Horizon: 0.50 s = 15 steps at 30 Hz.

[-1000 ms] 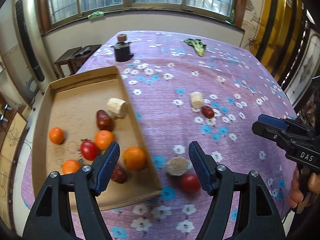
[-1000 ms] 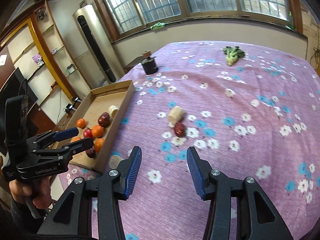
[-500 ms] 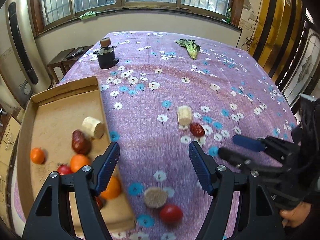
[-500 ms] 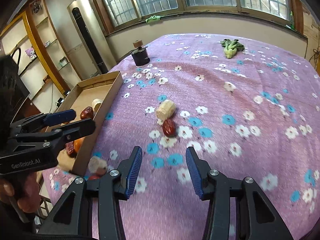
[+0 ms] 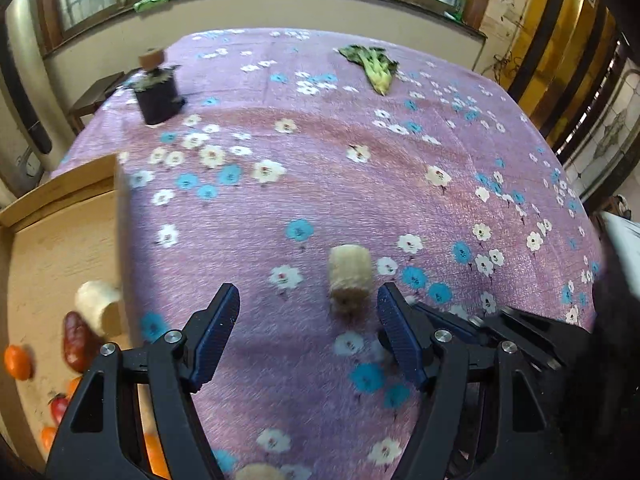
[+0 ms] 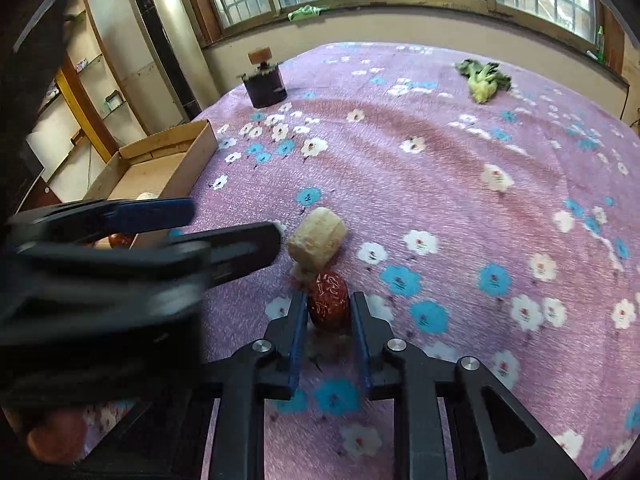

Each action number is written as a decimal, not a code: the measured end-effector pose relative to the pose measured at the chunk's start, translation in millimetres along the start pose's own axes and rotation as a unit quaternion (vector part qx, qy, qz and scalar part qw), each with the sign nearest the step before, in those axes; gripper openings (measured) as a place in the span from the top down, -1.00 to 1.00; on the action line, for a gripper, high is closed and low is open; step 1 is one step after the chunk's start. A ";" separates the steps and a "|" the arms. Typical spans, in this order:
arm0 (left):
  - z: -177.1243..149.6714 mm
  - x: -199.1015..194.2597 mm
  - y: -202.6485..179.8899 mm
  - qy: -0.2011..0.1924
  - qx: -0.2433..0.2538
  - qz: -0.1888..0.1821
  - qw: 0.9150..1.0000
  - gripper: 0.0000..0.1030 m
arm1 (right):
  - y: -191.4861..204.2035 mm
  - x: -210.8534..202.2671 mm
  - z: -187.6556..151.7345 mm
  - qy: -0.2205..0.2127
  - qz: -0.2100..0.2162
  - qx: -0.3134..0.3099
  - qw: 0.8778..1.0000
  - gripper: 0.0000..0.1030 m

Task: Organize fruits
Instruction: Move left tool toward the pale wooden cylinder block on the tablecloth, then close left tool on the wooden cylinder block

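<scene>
While closing: right tool (image 6: 329,312) clamped on red date (image 6: 329,299), blue pads pressed to both its sides; jaws wide apart and empty 1 second ago.
Date's place: on purple flowered desk (image 6: 440,168), touching near end of pale corn piece (image 6: 317,238), well right of cardboard tray (image 6: 168,168).
Left tool: (image 5: 308,334) open, nothing between fingers, hovering just before corn piece (image 5: 349,278); earlier over tray's near corner, now shifted right across desk (image 5: 320,160).
Tray now: pushed to left edge of left view (image 5: 60,240), holding another corn piece (image 5: 96,308), dark date (image 5: 78,342), oranges (image 5: 17,362) and tomato (image 5: 59,406).
In the way: left tool's black arm (image 6: 140,256) crossing right view, hiding most of tray's contents; right tool's fingers (image 5: 452,320) tucked behind left tool's right finger.
Around: dark jar with cork stopper (image 6: 265,80) and green vegetable (image 6: 484,78) at far end of desk, well apart from both tools.
</scene>
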State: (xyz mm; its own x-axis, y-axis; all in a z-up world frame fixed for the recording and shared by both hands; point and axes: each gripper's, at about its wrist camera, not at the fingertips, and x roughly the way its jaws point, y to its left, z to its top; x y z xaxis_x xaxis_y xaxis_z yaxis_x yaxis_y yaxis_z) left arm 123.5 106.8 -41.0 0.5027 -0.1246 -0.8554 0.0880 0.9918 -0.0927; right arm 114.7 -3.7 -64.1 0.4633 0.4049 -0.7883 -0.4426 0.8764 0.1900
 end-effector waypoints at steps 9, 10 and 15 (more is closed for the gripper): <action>4.9 41.5 -30.3 0.021 0.029 0.021 0.999 0.25 | -33.2 -52.1 -28.2 -0.027 0.014 0.059 0.998 0.58; 3.8 40.9 -31.7 0.012 0.033 0.029 0.999 0.48 | -34.2 -56.0 -29.2 -0.029 0.014 0.060 0.998 0.58; -3.9 31.4 -31.5 0.002 0.030 0.034 0.999 0.48 | -33.8 -75.7 -29.2 -0.048 0.014 0.059 0.997 0.58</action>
State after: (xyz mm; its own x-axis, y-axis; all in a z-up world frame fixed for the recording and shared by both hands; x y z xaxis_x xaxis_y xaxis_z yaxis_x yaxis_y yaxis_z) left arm 133.2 71.7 -67.0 0.5056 -0.0574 -0.8609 0.1061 0.9943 -0.0039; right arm 72.2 -71.6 -27.9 0.5262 0.4487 -0.7223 -0.3667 0.8861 0.2834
